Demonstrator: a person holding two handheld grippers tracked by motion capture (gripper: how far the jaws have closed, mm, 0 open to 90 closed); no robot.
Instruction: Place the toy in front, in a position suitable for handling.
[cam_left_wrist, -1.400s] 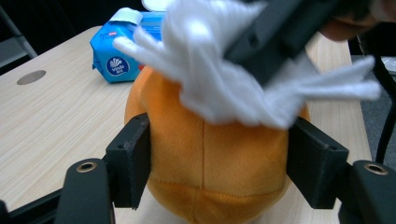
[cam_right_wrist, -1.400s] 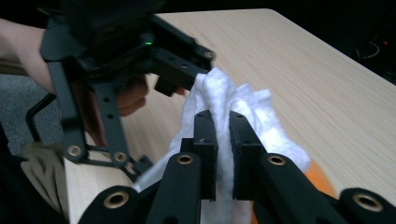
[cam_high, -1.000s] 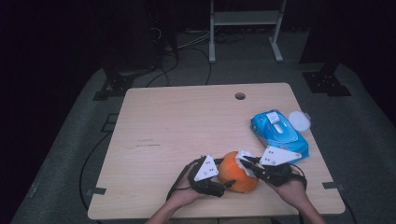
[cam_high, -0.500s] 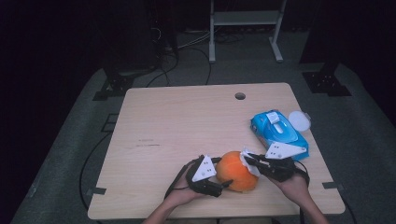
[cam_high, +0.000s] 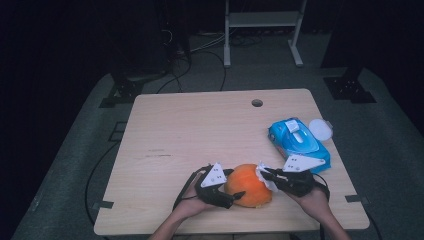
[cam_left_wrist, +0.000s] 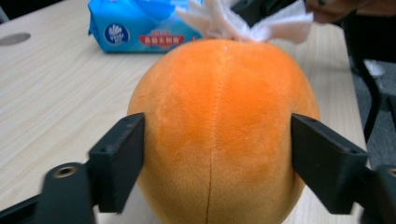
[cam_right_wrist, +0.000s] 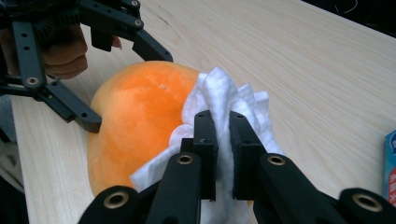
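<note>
Comparing the high view with its earlier frames, the orange plush ball (cam_high: 248, 190) had kept its place at about 6 o'clock on the table (cam_high: 200, 130), close to the near edge. The one change noted was at the left gripper (cam_high: 233, 185): its jaws had just been closing, with the ball between them. In the left gripper view both jaws stood against the ball's flanks at 9 and 3 o'clock. They appeared to press into the plush, though the fuzzy outline made the contact hard to confirm. The right gripper (cam_high: 265, 175) was clamped tight on a white wipe (cam_high: 267, 184), which lay against the ball's 2 o'clock side.

Judgement: the ball was being steadied again so that wiping could proceed; the work was under way, not finished.

The right gripper view showed the wipe bunched between the shut jaws and spread over the plush, detail too small to read from above. The left gripper view showed the ball's centre seam and the wipe's crest behind its top. The high view alone gave the layout, with a blue wipes pack (cam_high: 297, 140) at 4 o'clock, well apart from the ball.
</note>
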